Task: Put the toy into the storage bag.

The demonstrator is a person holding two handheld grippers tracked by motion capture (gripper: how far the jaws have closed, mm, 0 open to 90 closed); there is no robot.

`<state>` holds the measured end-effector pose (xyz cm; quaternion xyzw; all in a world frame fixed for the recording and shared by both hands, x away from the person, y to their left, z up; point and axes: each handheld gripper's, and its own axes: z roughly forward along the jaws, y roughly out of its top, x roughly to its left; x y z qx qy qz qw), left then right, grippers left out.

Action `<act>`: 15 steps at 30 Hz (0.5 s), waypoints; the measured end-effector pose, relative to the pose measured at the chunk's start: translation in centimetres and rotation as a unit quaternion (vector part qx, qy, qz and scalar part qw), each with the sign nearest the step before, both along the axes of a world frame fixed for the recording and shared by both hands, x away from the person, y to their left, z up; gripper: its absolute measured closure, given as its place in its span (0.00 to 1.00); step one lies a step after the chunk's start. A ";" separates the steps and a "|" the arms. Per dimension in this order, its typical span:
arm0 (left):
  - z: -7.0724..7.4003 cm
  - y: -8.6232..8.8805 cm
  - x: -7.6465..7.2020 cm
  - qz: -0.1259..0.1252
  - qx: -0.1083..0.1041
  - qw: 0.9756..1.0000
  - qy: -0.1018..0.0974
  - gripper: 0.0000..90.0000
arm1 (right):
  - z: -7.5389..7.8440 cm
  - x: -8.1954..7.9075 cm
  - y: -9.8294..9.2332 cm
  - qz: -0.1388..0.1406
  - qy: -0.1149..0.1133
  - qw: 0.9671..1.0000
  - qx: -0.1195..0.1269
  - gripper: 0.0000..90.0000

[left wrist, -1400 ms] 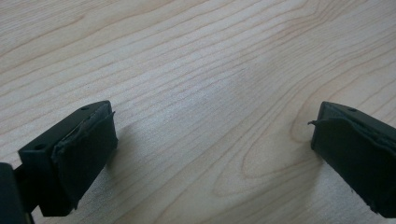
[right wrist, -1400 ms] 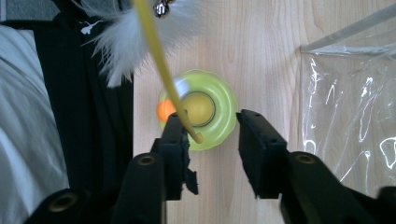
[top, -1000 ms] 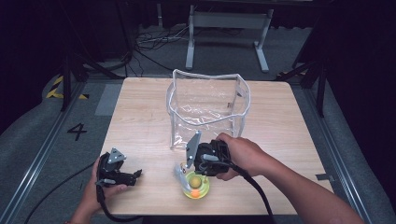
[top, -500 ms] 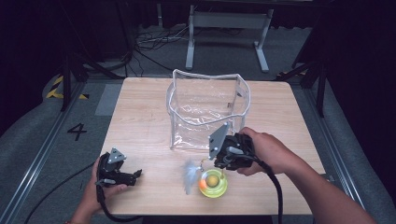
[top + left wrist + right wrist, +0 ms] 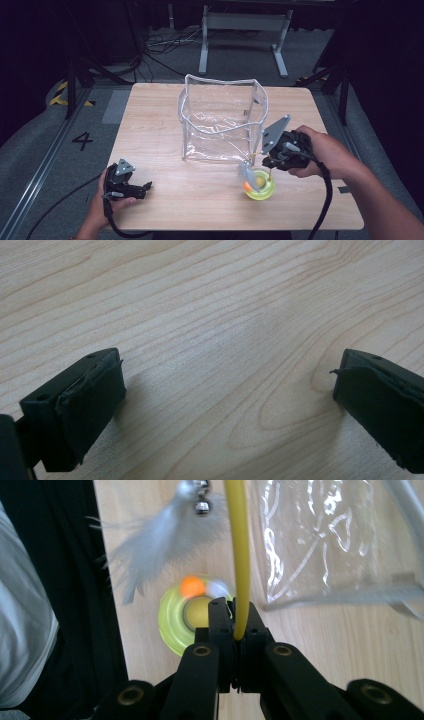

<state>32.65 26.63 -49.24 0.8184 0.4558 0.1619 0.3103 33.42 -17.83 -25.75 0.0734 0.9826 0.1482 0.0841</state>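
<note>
**Right gripper pinches the yellow toy stick by the clear bag**

The right gripper [image 5: 235, 625] has its 2 black jaws squeezed tight on a thin yellow stick [image 5: 240, 555]. The stick runs up from the jaws. Near its far end hang white feathers [image 5: 160, 540] and 2 small silver bells [image 5: 202, 505]. Below the jaws sits a round yellow-green base [image 5: 172, 625] with an orange ball [image 5: 192, 586] in it.

From above, the right gripper [image 5: 265, 159] is near the right edge of the table [image 5: 150, 125], a bit toward the front. The yellow-green base [image 5: 261, 186] is just under and in front of it, close to the front edge. The feathers [image 5: 246, 172] hang at the left side of the base. I cannot tell if the base rests on the wood or is lifted a little.

Just behind the toy is a clear plastic bag [image 5: 220, 120] with a white rim. It stands open in the middle of the table. The gripper is just beside the bag's front right corner.

The left gripper [image 5: 225, 405] has its 2 jaws wide apart, with bare wood between them and nothing held. From above, this gripper [image 5: 131, 187] sits in a hand [image 5: 107, 197] near the front left corner of the table, well apart from the toy and the bag.
</note>
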 end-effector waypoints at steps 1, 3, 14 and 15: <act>0.0 0.0 0.0 0.000 -0.001 1.000 0.000 0.01 | 0.2 0.2 -0.5 -0.006 0.000 1.000 -0.002 0.98; 0.0 0.0 0.0 0.000 0.000 1.000 0.000 0.01 | 0.6 0.6 -1.6 -0.019 -0.004 1.000 -0.004 0.98; 0.0 0.0 0.0 0.001 0.000 1.000 0.001 0.01 | 2.7 2.6 -4.5 -0.063 -0.027 0.998 -0.009 0.98; 0.0 0.0 0.0 0.001 -0.001 1.000 0.000 0.01 | 2.9 3.0 -4.8 -0.067 -0.025 0.997 -0.005 0.98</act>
